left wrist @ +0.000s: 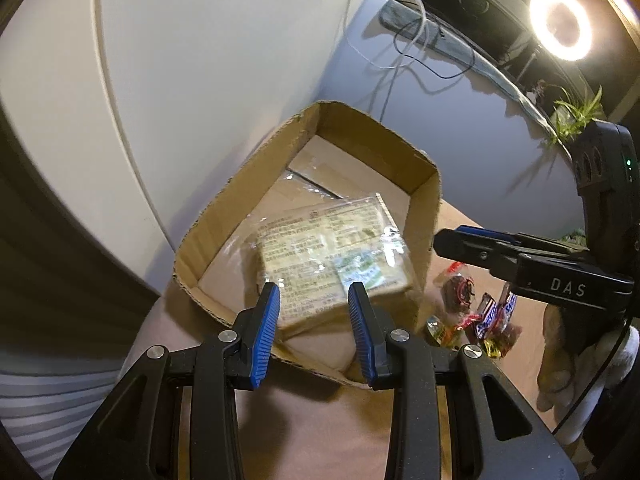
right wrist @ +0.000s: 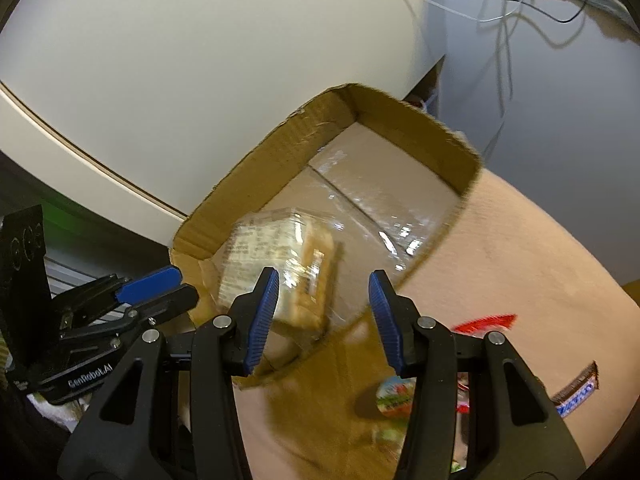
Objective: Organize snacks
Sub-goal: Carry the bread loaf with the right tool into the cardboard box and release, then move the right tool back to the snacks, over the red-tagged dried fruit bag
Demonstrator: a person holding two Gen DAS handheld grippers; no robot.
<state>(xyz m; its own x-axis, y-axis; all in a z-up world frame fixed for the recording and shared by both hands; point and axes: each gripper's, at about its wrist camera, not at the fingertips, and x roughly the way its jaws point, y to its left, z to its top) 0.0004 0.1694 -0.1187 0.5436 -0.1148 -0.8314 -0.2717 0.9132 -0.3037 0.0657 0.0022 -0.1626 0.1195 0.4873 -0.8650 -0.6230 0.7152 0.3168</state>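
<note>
An open cardboard box stands on the tan table cover. Inside lies a clear-wrapped pack of pale biscuits, printed label up; it shows blurred in the right wrist view as the pack. My left gripper hovers over the box's near wall, open, with nothing between its blue pads. My right gripper hangs open over the same near edge, also holding nothing. Each gripper shows in the other's view: the right gripper beside the box's right wall, the left gripper at the box's left corner.
A pile of small candies with Snickers bars lies on the cover right of the box; a Snickers bar and a round sweet sit under my right gripper. A white cabinet stands behind the box. Cables, a ring light and a plant are at the back right.
</note>
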